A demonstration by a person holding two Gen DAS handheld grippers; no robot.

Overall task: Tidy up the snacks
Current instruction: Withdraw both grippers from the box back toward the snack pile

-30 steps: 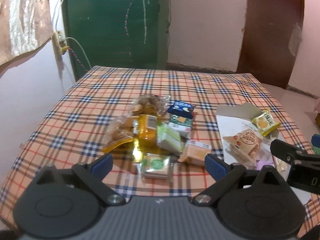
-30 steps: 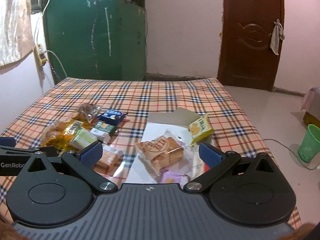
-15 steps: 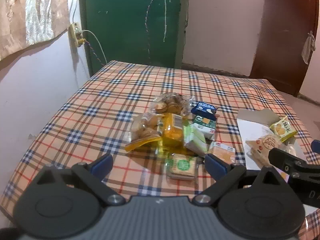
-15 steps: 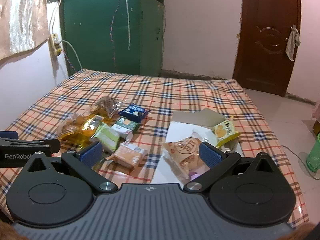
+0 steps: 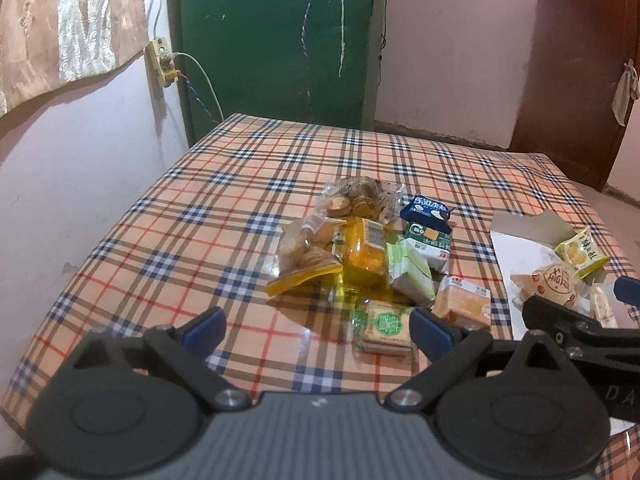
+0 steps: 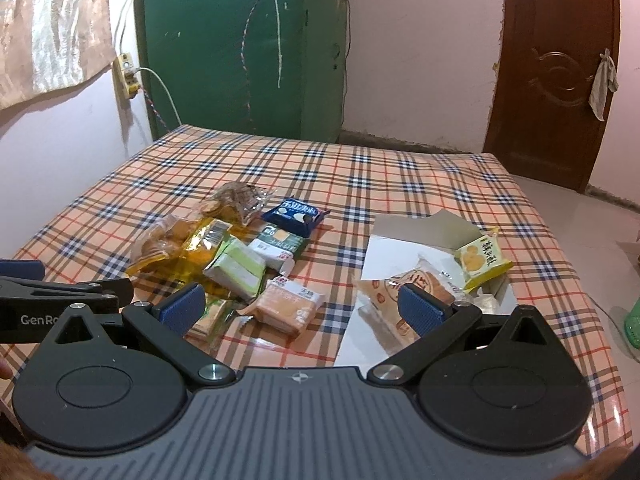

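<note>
A pile of snack packets lies mid-table: a yellow biscuit bag (image 5: pixel 362 254), a blue packet (image 5: pixel 426 209), a green-white carton (image 5: pixel 410 270), an orange wafer pack (image 5: pixel 464 300) and a green-label cracker pack (image 5: pixel 386 326). A white open box (image 6: pixel 404 256) at the right holds a bun packet (image 6: pixel 400 292) and a yellow packet (image 6: pixel 482 258). My left gripper (image 5: pixel 318 330) is open and empty, above the near table edge in front of the pile. My right gripper (image 6: pixel 302 308) is open and empty, just before the orange wafer pack (image 6: pixel 290 306) and the box.
The table has a plaid cloth (image 5: pixel 224 216). A pink wall runs along its left side, a green door (image 5: pixel 276 40) stands behind it and a brown door (image 6: pixel 556 64) at the right. A green cup (image 6: pixel 632 326) stands on the floor at the right.
Both grippers have pulled back and lifted, so the snacks sit farther away and lower in view. The left view has swung left. Jaws stay open.
</note>
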